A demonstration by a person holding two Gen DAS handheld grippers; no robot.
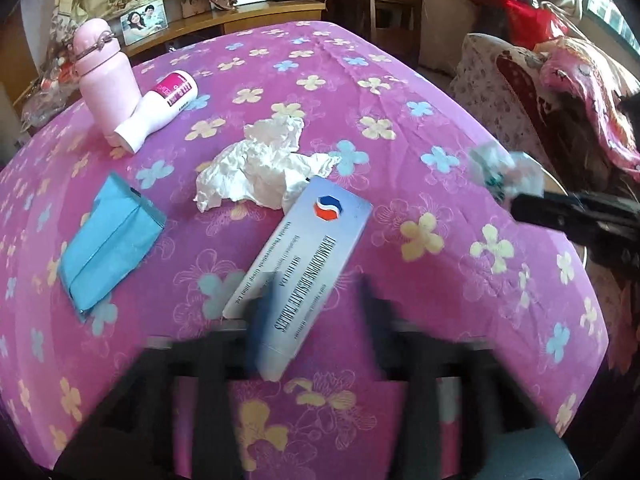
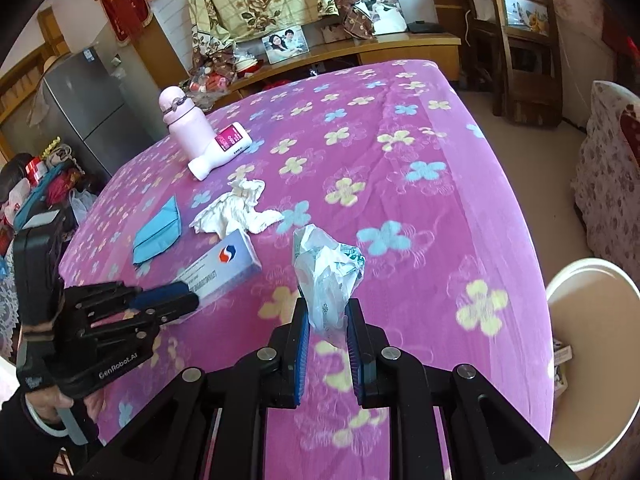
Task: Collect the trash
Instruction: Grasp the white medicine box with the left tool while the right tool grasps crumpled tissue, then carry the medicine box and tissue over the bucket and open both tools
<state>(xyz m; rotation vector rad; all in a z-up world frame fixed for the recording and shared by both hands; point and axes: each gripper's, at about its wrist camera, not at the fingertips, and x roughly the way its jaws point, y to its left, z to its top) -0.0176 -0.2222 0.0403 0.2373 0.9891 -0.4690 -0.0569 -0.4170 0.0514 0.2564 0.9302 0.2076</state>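
Right wrist: "GenRobot.AI" on left hand-held gripper.

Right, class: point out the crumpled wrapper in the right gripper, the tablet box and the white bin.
crumpled wrapper (image 2: 326,276), right wrist view, middle of the crumpled plastic.
tablet box (image 1: 304,256), left wrist view, centre of the printed top face.
white bin (image 2: 580,270), right wrist view, far rim.
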